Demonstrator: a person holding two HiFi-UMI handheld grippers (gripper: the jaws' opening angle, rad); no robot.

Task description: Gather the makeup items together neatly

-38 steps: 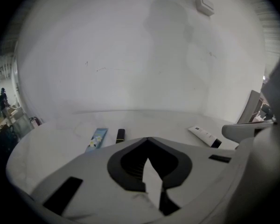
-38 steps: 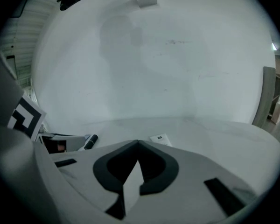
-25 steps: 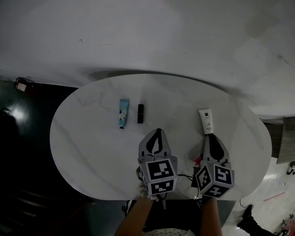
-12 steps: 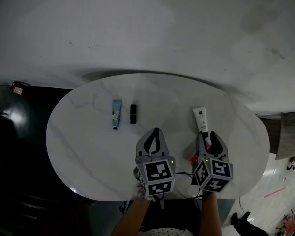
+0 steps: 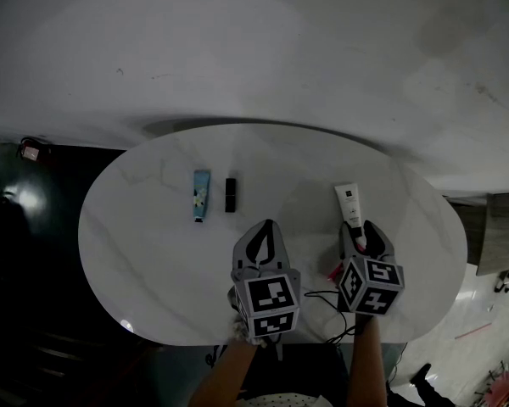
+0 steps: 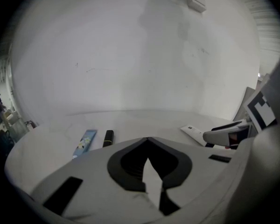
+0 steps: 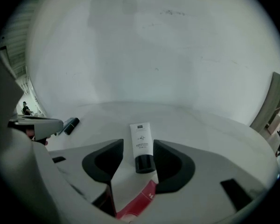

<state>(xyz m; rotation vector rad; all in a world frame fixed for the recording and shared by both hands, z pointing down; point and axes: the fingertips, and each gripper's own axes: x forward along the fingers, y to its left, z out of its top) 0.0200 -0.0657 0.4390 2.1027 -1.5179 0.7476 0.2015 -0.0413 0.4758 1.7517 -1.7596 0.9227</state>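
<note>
On the white oval table (image 5: 153, 261), a white tube with a black cap (image 5: 349, 203) lies at the right. My right gripper (image 5: 359, 227) has just been opening its jaws. In the right gripper view the tube (image 7: 140, 139) lies between the open jaws of the right gripper (image 7: 138, 142), and neither pad presses on it. A blue tube (image 5: 201, 195) and a black lipstick (image 5: 230, 194) lie side by side at the left. My left gripper (image 5: 267, 225) is shut and empty, hovering near the table's front, short of the lipstick (image 6: 108, 137) and blue tube (image 6: 85, 141).
A red flat item (image 7: 139, 203) lies on the table under the right gripper, seen as a pink patch (image 5: 333, 271) in the head view. A black cable (image 5: 318, 297) runs along the front edge. Dark floor surrounds the table.
The right gripper has sunk and moved forward, and its jaws have spread so that they now flank the white tube's capped end. The left gripper has kept still.
</note>
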